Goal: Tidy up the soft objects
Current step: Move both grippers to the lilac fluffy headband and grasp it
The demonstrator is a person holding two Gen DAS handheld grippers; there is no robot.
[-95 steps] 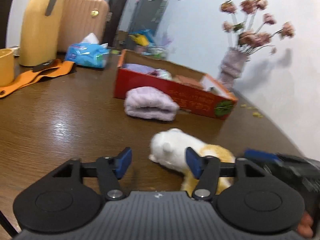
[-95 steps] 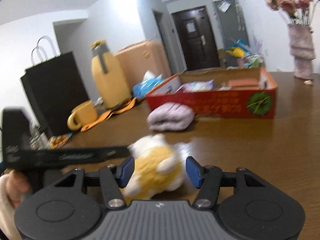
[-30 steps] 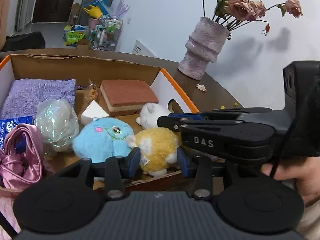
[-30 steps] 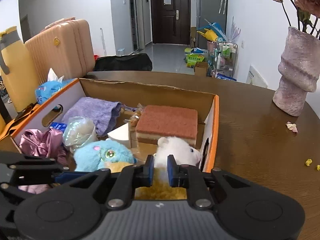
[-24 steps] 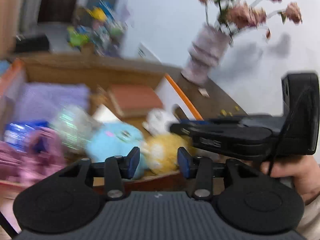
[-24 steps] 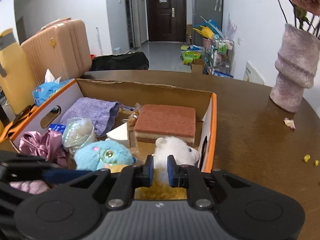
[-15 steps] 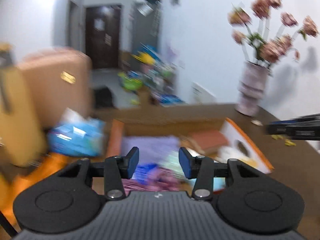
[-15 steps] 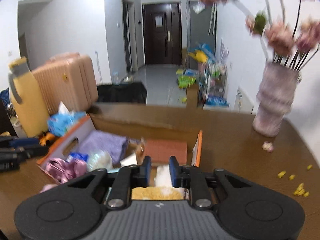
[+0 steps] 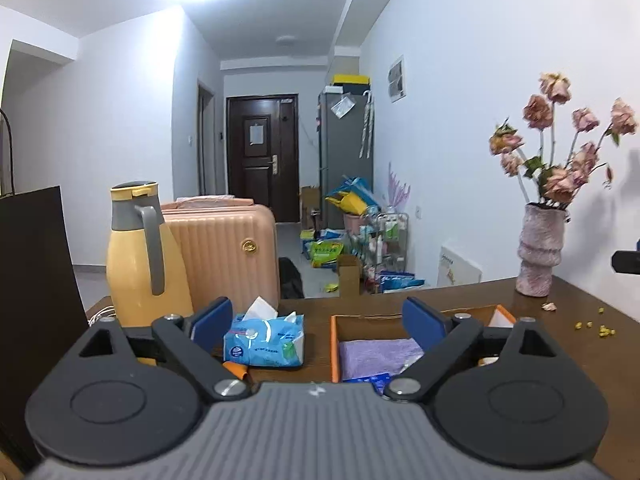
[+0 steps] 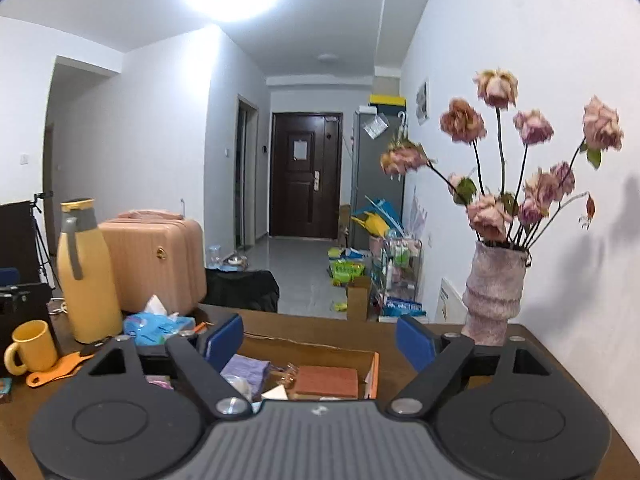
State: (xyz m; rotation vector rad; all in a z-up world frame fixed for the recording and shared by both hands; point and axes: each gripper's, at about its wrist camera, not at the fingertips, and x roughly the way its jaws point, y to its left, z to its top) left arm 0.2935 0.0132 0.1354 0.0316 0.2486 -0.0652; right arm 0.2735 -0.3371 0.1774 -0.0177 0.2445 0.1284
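Note:
The cardboard box (image 10: 374, 372) with an orange rim sits on the brown table, just below both grippers. In it I see a purple towel (image 10: 244, 372), a brown sponge (image 10: 326, 382) and a white wedge (image 10: 274, 394). The left wrist view shows the box's corner (image 9: 334, 344) and the same purple towel (image 9: 376, 354). My left gripper (image 9: 318, 322) and my right gripper (image 10: 318, 340) hang above the box's near side. Their jaws are opening wide, with nothing between them. The gripper bodies hide the box's near part and the plush toys there.
A blue tissue pack (image 9: 264, 340) lies left of the box, with a yellow jug (image 9: 140, 256) and a pink suitcase (image 9: 224, 252) behind it. A yellow mug (image 10: 30, 346) stands at the far left. A vase of dried flowers (image 10: 494, 292) stands at the back right.
Both grippers have let go of the yellow and white plush toy inside the box. They have risen and tilted up towards level, and their jaws have spread wide.

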